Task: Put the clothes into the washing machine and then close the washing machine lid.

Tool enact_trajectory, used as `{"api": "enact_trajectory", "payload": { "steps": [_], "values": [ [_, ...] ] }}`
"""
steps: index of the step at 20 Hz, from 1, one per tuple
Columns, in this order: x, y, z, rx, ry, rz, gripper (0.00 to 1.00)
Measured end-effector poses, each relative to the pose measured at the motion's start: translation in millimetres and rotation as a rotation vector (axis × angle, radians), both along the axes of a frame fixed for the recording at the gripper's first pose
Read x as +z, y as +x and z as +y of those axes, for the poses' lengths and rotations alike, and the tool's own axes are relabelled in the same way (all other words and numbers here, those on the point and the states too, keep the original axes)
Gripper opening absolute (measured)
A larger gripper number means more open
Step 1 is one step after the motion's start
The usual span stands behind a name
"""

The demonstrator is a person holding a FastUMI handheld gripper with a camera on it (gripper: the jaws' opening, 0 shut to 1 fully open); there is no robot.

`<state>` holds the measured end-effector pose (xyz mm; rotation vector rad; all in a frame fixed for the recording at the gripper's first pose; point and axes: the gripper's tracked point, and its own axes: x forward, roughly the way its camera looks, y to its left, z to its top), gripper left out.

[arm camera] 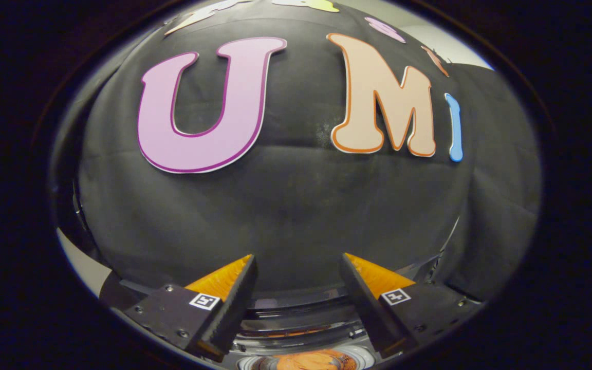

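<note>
gripper fingers spread apart, empty, above the washing machine holding orange clothes

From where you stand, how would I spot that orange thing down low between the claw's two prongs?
Start at the black cloth wall and drop to the open claw, whose fingers stand apart with nothing between them. Below their gap sits the washing machine, its curved shiny rings. The orange clothing lies in the round opening, the one soft, bright thing among hard grey rims.
</note>
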<state>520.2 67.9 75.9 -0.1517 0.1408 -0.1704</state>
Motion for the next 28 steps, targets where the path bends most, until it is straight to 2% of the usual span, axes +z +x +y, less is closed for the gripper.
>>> {"api": "enact_trajectory", "payload": {
  "steps": [11, 28],
  "values": [
    [1.6, -48.5, -3.1, -0.005, -0.002, -0.058, 0.98],
    [-5.4, -88.5, -3.1, 0.026, 0.002, -0.091, 0.98]
  ]
}}
